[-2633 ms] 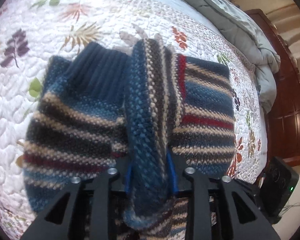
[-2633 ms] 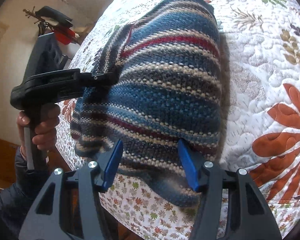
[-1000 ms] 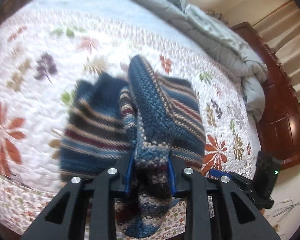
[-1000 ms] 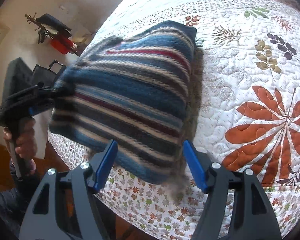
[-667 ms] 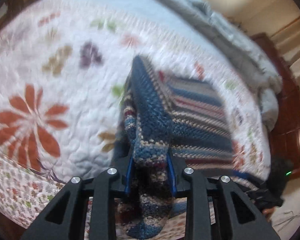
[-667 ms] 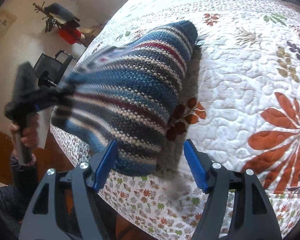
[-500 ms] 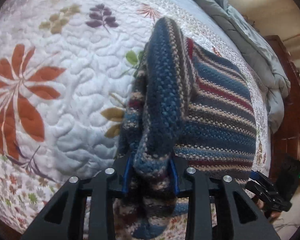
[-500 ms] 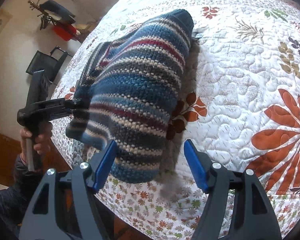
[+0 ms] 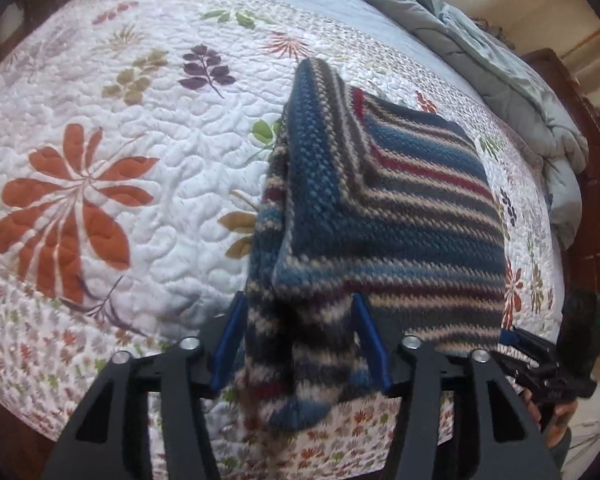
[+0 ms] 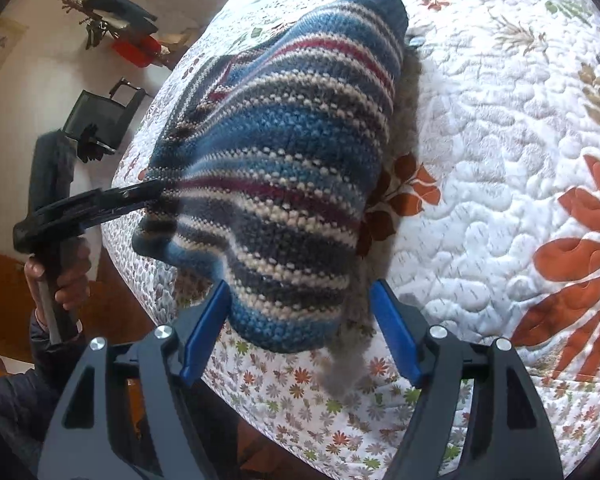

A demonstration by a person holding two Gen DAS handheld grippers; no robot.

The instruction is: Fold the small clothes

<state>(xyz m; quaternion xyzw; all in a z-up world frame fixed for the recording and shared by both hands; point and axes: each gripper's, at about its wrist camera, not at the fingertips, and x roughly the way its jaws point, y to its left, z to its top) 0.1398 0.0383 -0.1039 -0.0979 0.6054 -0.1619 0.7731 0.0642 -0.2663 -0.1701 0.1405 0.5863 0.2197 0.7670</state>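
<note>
The sweater (image 9: 400, 216) hides the quilt (image 9: 140, 160) beneath it, and its near corner blurs. Right of the sweater, the frame edge cuts off the grey duvet (image 9: 500, 60).

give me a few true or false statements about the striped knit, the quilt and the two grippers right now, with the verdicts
1. The striped knit lies near the edge of a floral quilt. True.
2. The left gripper is clamped tight on the knit. False: its jaws are opening, with a bunch of the knit between them.
3. The right gripper stands open at the knit's near edge. True.
4. The knit is plain red. False: it has blue, cream, grey and dark red stripes.
5. A grey duvet is bunched at the far side of the bed. True.
6. The knit is spread flat in one layer. False: it is doubled over, one side ridged up.
</note>
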